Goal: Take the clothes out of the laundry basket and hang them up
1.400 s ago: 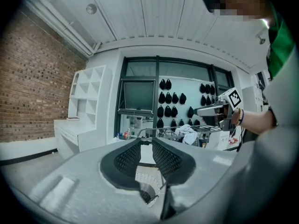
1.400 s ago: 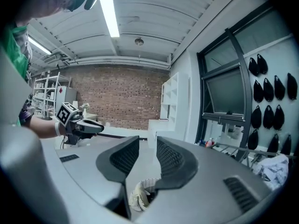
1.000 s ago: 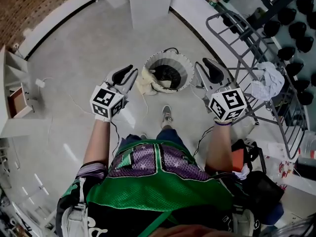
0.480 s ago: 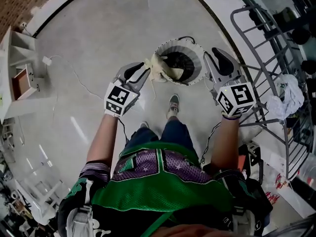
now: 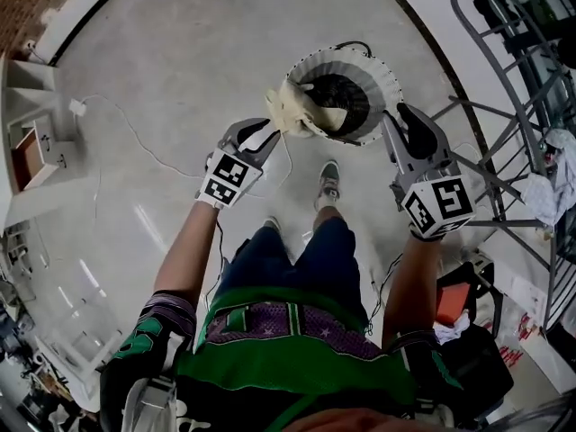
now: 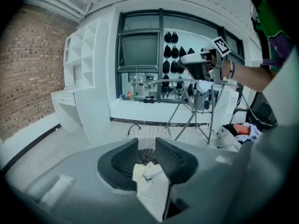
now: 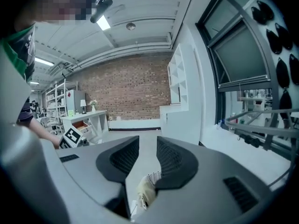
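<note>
Cream soft cloth (image 5: 290,108) hangs over near rim of round white mesh laundry basket (image 5: 385,77) on floor. Likely light, limp, bunches easily; pinch at overhanging fold. L gripper (image 5: 255,136): jaws wide, just been opening, cloth lined up in gap, not pinched. R gripper (image 5: 416,131): jaws part-open, empty. Grey metal drying rack (image 5: 493,106) crowds R side; open floor to L.

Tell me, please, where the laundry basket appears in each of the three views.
Head view: the laundry basket is at top centre.
Left gripper view: the laundry basket is at centre, just beyond the gap between the jaws.
Right gripper view: only a sliver of the laundry basket shows, low in the gap between the jaws.
Shared landmark: the cream cloth draped over its rim shows in all three.
</note>
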`<state>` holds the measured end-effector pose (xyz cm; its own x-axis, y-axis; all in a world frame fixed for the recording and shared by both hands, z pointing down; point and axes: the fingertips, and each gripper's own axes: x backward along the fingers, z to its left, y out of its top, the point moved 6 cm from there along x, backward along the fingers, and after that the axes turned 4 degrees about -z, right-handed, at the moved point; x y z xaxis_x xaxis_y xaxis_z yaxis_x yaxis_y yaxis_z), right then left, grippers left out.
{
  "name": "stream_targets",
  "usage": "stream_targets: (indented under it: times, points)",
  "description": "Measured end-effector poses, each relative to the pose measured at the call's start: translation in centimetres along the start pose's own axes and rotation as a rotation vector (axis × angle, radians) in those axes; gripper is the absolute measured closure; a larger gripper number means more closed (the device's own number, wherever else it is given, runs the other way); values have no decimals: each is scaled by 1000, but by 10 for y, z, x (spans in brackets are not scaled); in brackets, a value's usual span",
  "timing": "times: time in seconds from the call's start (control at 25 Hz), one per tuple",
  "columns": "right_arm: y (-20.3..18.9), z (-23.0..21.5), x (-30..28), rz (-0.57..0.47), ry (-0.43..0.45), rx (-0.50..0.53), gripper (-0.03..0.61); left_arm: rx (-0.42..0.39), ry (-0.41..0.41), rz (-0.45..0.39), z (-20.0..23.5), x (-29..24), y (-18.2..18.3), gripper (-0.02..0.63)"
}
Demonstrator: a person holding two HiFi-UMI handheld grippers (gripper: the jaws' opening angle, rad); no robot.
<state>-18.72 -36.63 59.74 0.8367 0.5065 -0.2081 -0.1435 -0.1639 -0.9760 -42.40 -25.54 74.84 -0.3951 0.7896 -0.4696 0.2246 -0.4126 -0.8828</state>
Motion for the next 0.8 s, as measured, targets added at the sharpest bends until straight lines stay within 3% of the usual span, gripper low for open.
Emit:
stream_targets:
  times: [0.4, 0.8]
  points:
    - [-109, -2, -13, -15, -48, -25, 468, -49, -2, 63, 20, -91, -124, 493]
    - [-174, -38, -35, -15, -67, -11, 468, -58, 33, 185, 49, -181, -217, 493]
